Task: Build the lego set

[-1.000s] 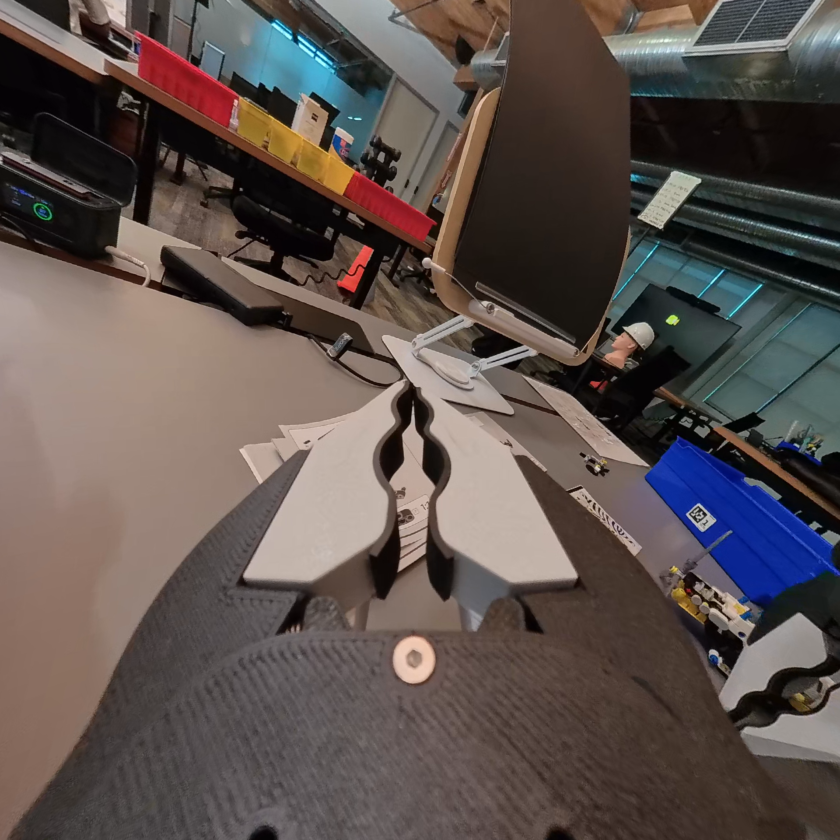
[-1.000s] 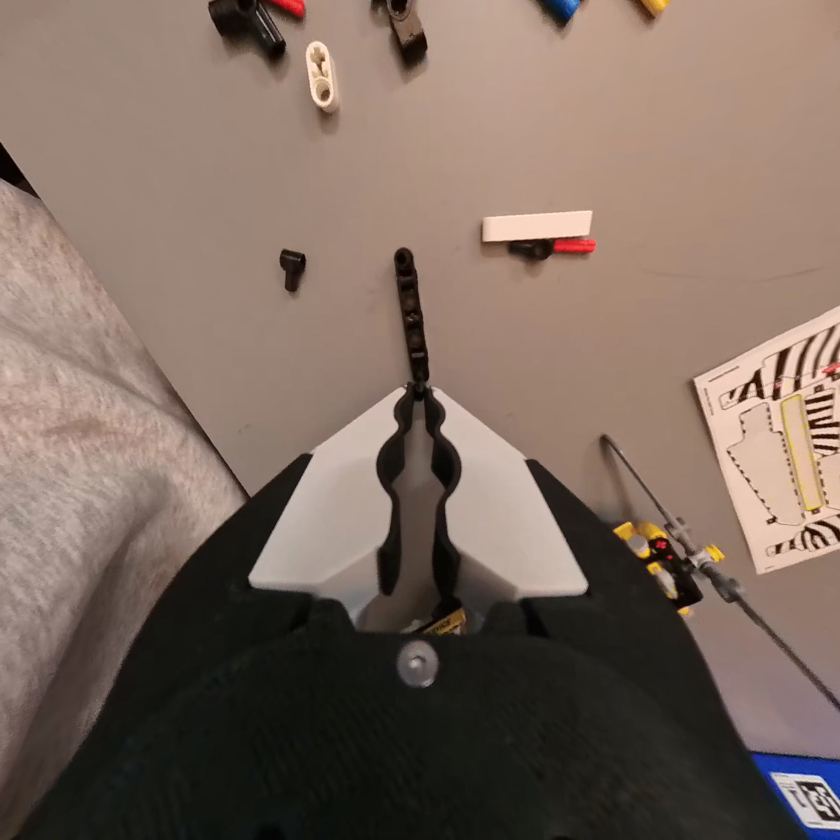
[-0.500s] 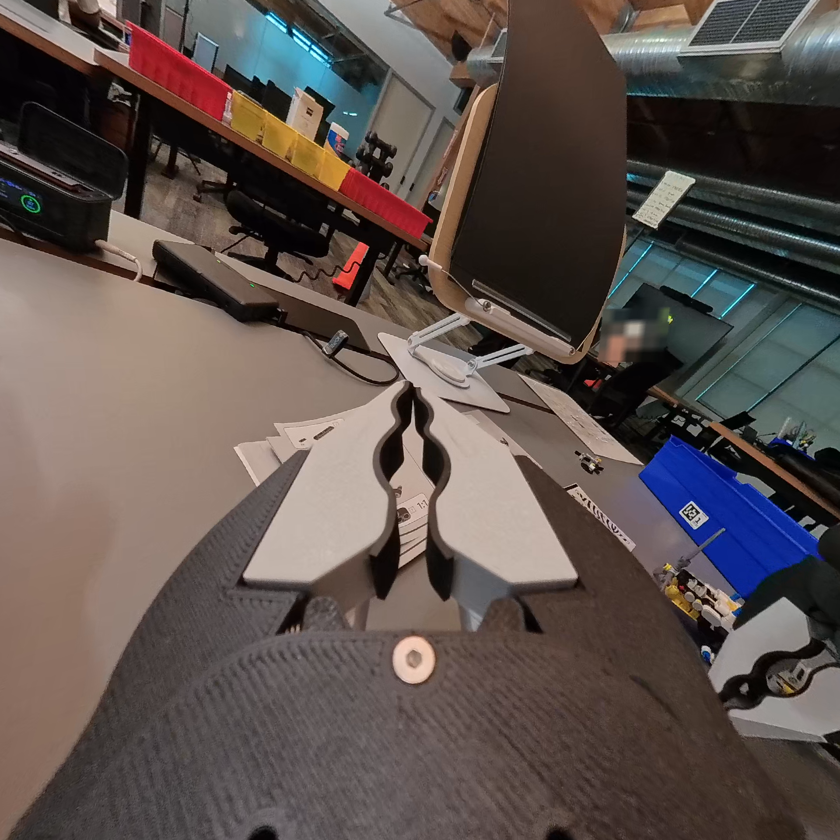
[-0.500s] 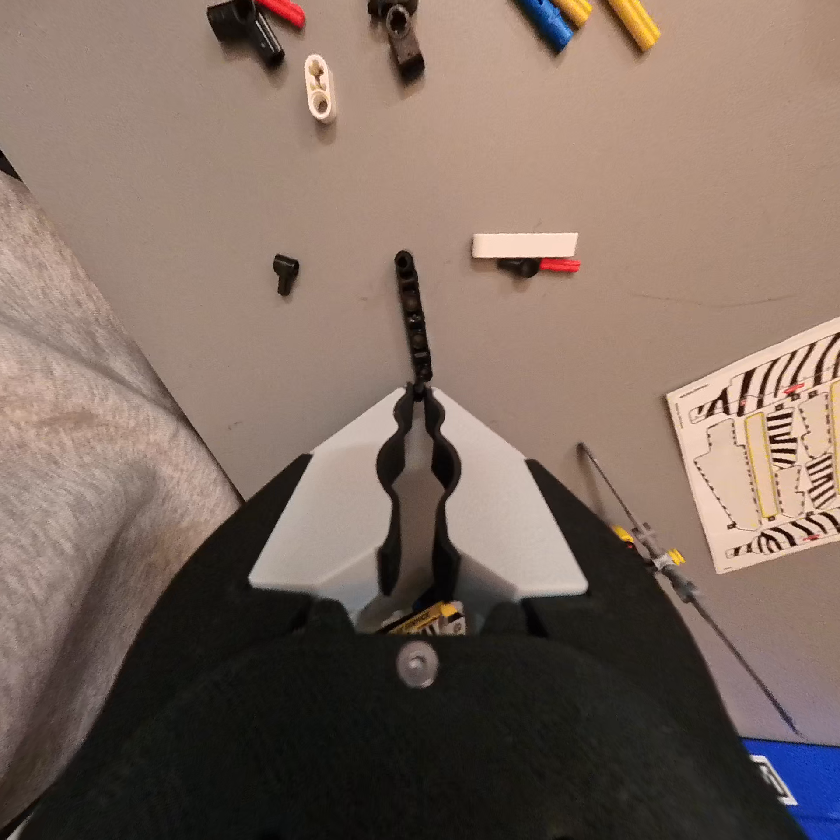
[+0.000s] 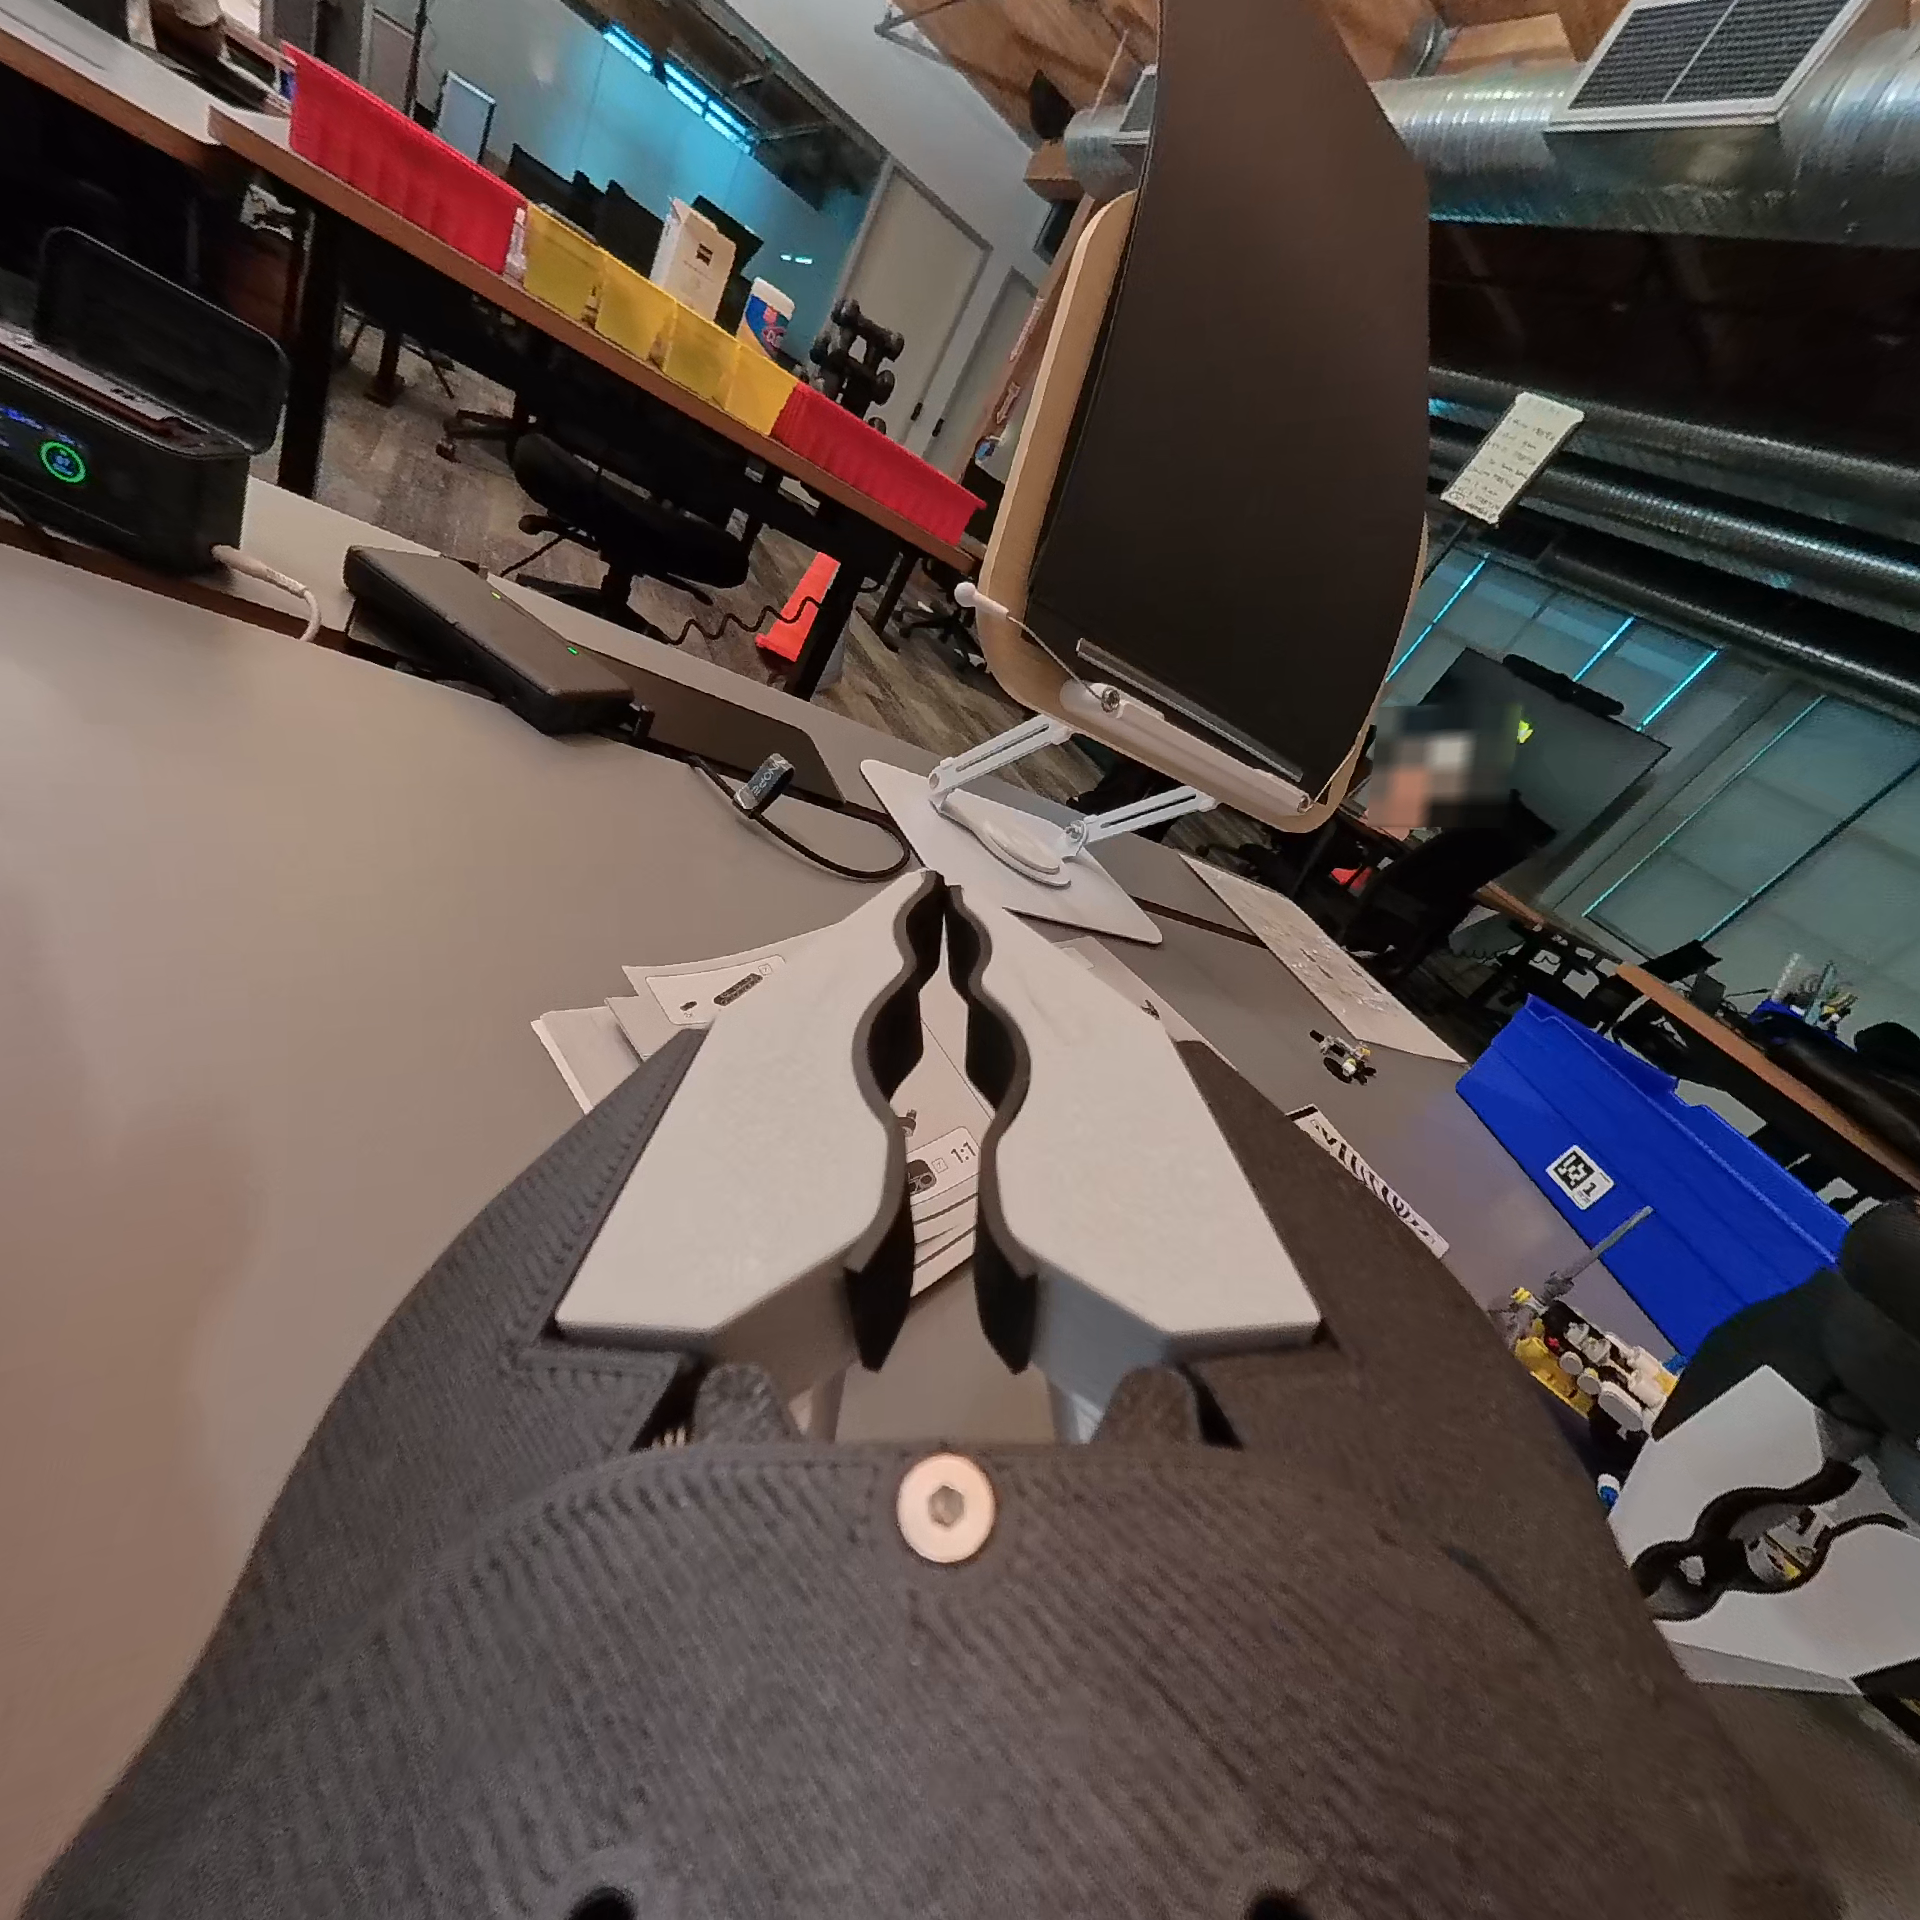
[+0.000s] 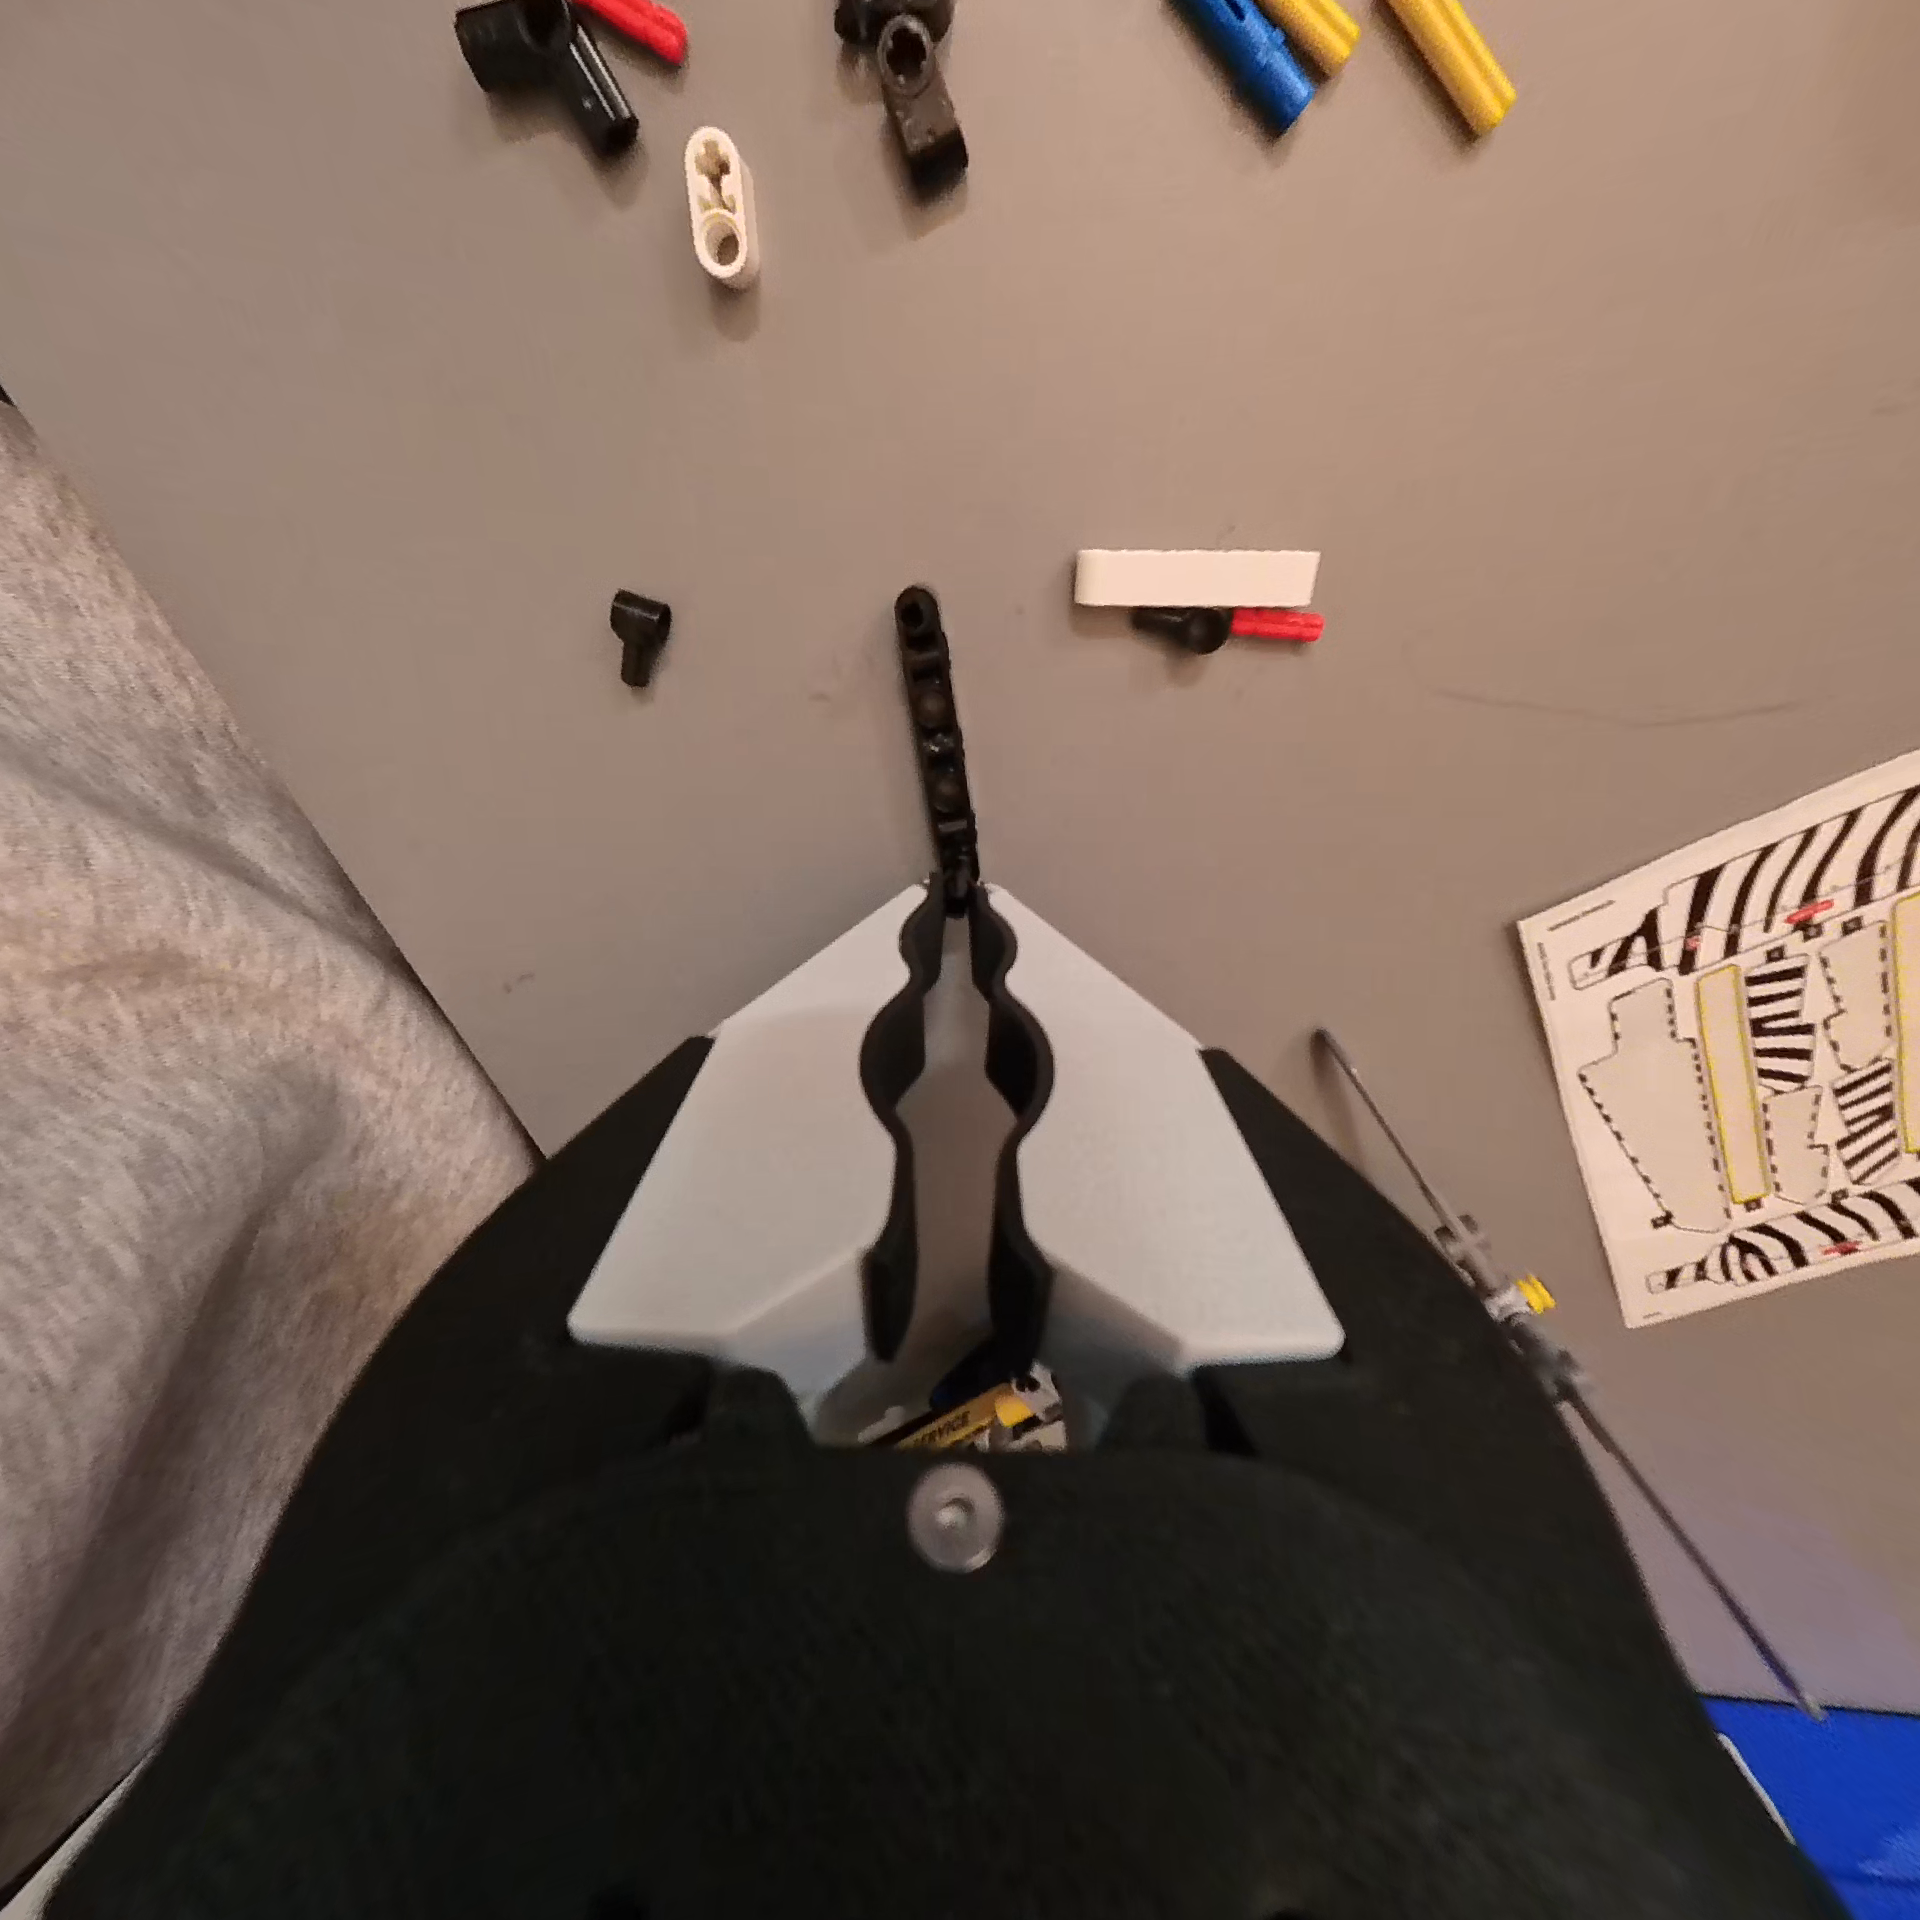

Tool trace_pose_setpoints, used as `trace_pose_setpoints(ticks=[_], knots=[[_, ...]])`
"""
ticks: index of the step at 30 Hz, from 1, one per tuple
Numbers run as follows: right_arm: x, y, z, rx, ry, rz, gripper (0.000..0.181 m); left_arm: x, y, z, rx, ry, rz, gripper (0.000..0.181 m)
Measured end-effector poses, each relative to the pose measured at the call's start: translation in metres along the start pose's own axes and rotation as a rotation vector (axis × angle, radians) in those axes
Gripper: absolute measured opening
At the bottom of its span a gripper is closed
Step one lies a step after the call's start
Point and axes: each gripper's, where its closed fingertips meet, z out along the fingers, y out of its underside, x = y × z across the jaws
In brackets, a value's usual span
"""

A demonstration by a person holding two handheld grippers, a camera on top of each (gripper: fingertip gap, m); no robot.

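Right wrist view: the right gripper (image 6: 954,902) fingers pinch only the end of the black liftarm beam (image 6: 937,727); it may swivel or slip. The left gripper (image 5: 943,896) fingers are pressed together, empty.

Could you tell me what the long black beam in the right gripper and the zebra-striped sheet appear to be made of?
Black beam: likely hard moulded plastic, slightly glossy, with neat round holes. Zebra-striped sheet: apparently thin printed paper or sticker film, lying flat with crisp edges.

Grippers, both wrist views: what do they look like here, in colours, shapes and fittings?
The left gripper and right gripper match: two flat light grey wedge fingers tapering to a point, lined inside with wavy black pads. Each sits in a ribbed, dark 3D-printed body, charcoal on the left and black on the right, with one silver hex screw at the centre. No cables or markings show. Grey fabric lies beside the right gripper.
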Motion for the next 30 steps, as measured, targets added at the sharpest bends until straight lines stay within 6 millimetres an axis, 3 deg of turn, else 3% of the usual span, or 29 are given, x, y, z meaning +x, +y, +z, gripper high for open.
trace_pose_setpoints(ticks=[30], knots=[[0.0009, -0.0013, 0.0021, -0.154, -0.039, -0.001, 0.003, 0.002, 0.0004, 0.0003, 0.0, 0.024, -0.022, 0.0]])
